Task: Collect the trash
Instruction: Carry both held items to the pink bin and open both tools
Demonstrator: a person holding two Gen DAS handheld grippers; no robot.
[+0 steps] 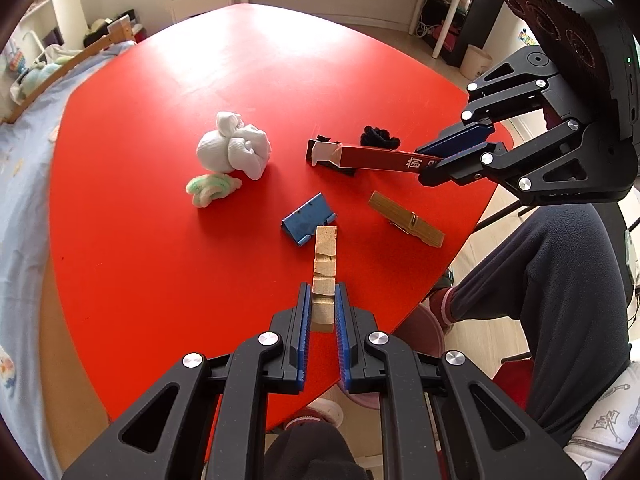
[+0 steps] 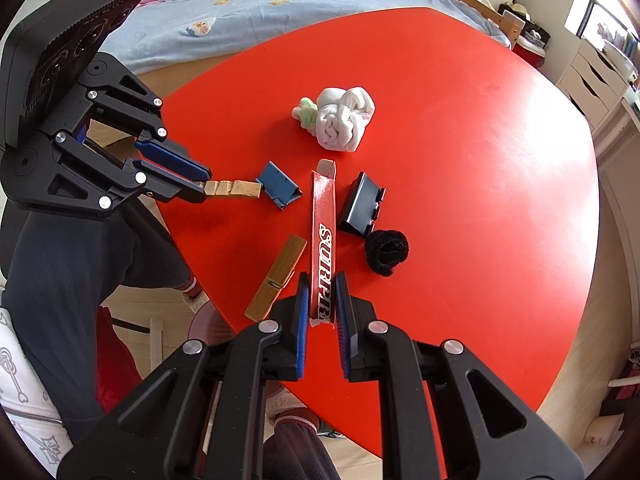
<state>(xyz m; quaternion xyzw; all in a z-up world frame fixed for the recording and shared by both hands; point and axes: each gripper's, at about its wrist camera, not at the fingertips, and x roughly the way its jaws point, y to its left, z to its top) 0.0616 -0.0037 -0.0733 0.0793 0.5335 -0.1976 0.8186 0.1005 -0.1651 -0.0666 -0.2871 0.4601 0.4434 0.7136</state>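
The left gripper (image 1: 323,300) is reached in low over the near edge of the red round table (image 1: 160,240) from 6 o'clock in its own view, with its fingers pointed toward 12 o'clock. The right gripper (image 2: 323,300) is likewise brought in from 6 o'clock of the right view; in the left view it (image 1: 440,160) enters from 3 o'clock, angled slightly downward. The bodies of both tools are cut off by the frame edges, and the hands holding them are not seen. The near end of the pale notched wooden stick (image 1: 325,268) is hidden between the left fingers, and the lettering on the long red cardboard box (image 2: 322,240) is partly covered by the right pads. The left jaws are clamped on the stick, whose far end touches a blue metal clip (image 1: 308,218). The right jaws are closed on the box's near end; its open flap (image 1: 320,152) points away, beside a black plastic stand (image 2: 360,204). A white balled sock (image 1: 234,148), a green-white scrunchie (image 1: 212,188), a black fuzzy scrunchie (image 2: 386,252) and a tan wooden clothespin (image 1: 406,220) lie about the table centre.
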